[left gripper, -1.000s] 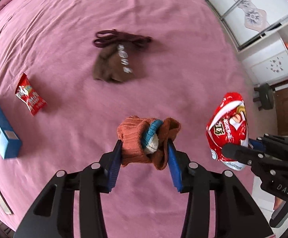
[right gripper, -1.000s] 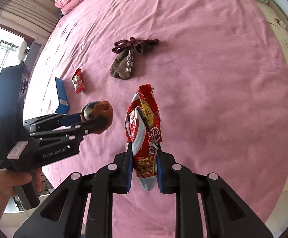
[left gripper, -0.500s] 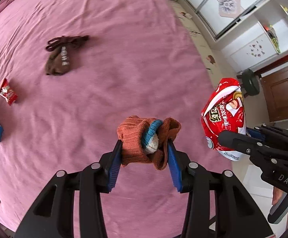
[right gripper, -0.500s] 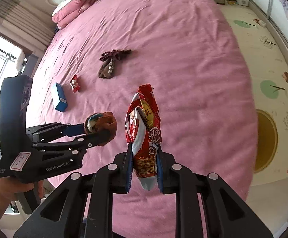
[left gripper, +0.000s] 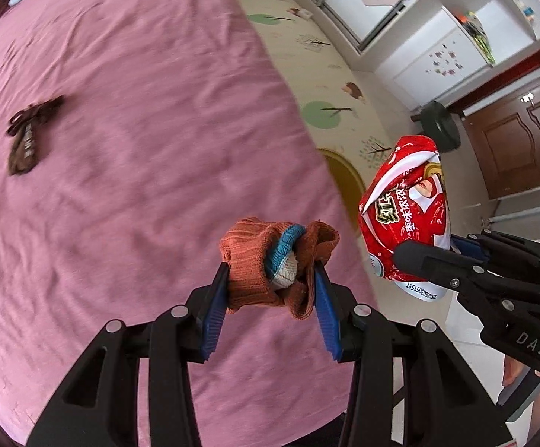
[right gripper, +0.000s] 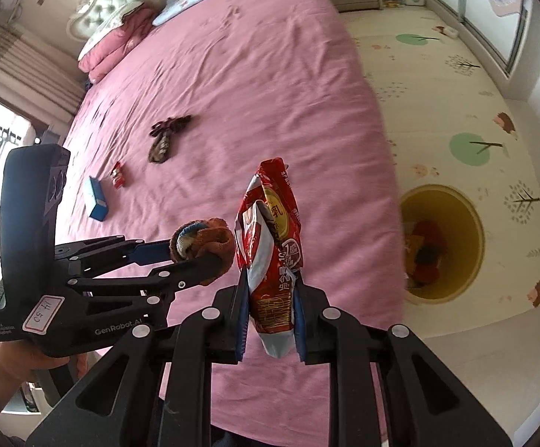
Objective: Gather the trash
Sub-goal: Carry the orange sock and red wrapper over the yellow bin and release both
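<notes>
Bed: pink-sheeted bed (right gripper: 232,85) fills the frame's left and centre.
On it: dark brown sock (right gripper: 162,141) upper left; small red packet (right gripper: 118,180) and blue carton (right gripper: 96,201) below-left of it.
Floor: round yellow bin (right gripper: 452,287) at right, beside the bed edge.

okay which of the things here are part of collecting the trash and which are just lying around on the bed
Job: red snack bag in the right gripper, yellow bin, small red wrapper, blue box.
Lying about: brown sock bundle in the left gripper, dark socks, pillows.
</notes>
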The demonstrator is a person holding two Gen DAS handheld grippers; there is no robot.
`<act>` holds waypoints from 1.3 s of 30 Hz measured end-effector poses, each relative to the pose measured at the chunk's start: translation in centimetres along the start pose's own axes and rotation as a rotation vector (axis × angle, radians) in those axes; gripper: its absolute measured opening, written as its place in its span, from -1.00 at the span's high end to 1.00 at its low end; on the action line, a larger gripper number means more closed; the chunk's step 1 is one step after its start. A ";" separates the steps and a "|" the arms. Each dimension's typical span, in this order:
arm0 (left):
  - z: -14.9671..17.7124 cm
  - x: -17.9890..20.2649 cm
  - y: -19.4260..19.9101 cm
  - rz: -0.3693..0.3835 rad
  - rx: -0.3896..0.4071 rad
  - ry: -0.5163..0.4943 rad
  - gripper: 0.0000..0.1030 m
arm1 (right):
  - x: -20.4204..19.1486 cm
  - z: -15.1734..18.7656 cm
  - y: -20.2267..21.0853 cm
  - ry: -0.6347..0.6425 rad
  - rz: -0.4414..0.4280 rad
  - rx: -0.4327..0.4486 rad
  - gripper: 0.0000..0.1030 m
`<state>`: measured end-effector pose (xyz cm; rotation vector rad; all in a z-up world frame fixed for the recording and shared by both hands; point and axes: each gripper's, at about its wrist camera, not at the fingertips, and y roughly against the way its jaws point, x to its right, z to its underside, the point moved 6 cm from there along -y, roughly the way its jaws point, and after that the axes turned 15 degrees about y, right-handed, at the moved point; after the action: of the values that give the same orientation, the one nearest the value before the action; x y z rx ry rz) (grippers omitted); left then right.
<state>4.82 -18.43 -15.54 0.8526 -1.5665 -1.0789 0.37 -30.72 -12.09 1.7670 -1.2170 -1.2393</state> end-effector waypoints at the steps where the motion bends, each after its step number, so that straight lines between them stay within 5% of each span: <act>1: -0.1 0.7 -0.3 0.003 -0.004 -0.007 0.15 | 0.9 0.2 0.3 -0.009 0.007 0.002 0.63; 27: -3.2 16.0 -9.9 0.006 -0.130 -0.190 0.15 | 18.3 3.9 4.4 -0.233 0.092 0.044 0.63; 39: -3.3 20.2 -11.9 0.010 -0.156 -0.281 0.14 | 21.8 4.7 5.4 -0.266 0.116 0.054 0.62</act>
<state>3.19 -41.69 -19.58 0.6059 -1.6867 -1.3398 -3.17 -53.00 -16.21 1.5792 -1.4935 -1.4168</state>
